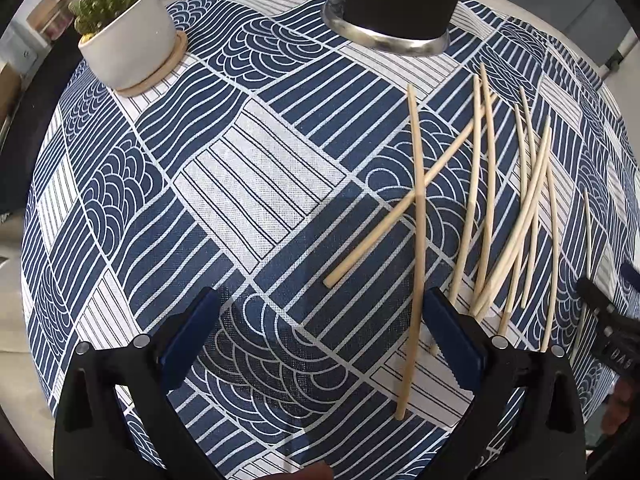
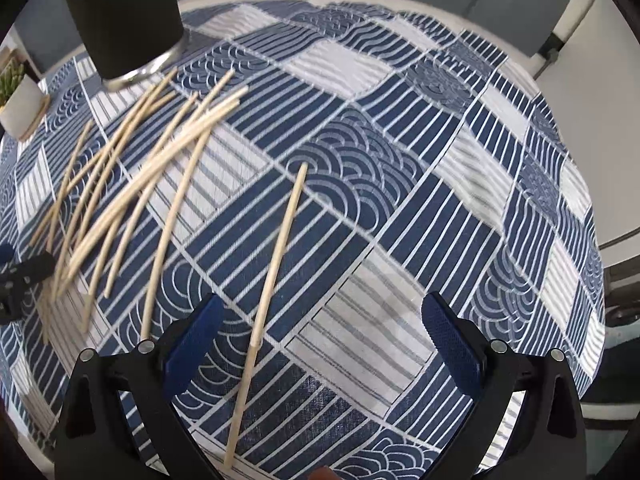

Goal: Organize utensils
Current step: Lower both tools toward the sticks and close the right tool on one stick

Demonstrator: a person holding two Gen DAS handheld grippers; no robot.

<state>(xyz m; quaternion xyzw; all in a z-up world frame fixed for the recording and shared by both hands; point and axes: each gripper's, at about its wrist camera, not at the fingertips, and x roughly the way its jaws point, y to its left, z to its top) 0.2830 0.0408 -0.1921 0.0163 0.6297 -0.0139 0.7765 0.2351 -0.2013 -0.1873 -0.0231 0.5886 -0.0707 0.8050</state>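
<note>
Both claws spread wide, holding nothing. Right claw (image 2: 320, 344) hovers low over a lone chopstick (image 2: 272, 268), its long axis running forward between the fingers, nearer the left finger. Left claw (image 1: 320, 340) has another chopstick (image 1: 416, 240) by its right finger; pile (image 1: 512, 216) beyond. Black holder (image 1: 394, 4) far ahead on the worktop (image 1: 240, 184).

Black holder (image 1: 396, 0) cut off above; chopsticks (image 2: 80, 220) blurred.
</note>
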